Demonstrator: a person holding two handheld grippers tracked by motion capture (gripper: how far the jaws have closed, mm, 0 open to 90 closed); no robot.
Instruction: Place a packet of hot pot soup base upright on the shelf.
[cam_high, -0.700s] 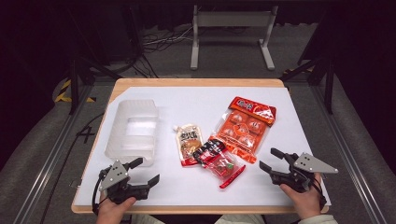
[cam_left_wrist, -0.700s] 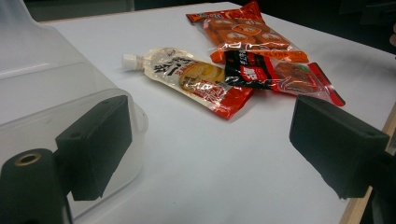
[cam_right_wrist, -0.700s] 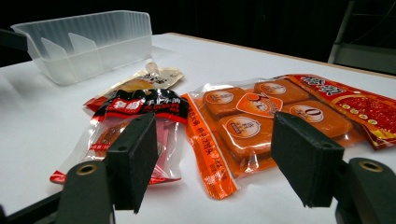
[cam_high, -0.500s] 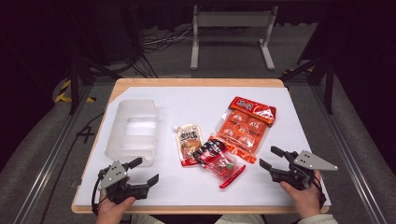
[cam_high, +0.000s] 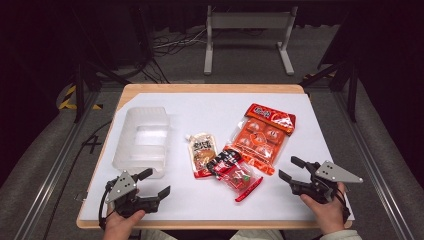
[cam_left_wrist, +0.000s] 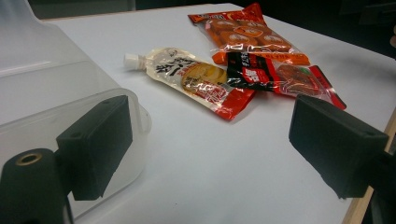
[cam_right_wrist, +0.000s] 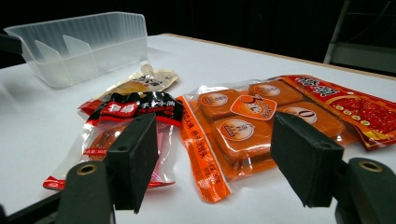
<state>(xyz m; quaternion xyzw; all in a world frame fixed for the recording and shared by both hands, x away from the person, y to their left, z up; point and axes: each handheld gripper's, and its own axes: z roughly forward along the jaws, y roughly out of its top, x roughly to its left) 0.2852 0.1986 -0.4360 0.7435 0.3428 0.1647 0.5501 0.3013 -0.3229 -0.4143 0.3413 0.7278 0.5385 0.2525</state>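
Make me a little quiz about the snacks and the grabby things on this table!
1. True or false: the clear plastic bin has a snack packet inside it.
2. Which packet lies partly on top of the other two? A) the orange packet B) the spouted pouch C) the black-and-red packet
3. Fill in: both the left hand-held gripper and the right hand-held gripper have their jaws ____, with nothing between them.

Key: 1. False, the bin holds no packet; all three packets lie on the white table. 2. C. 3. open.
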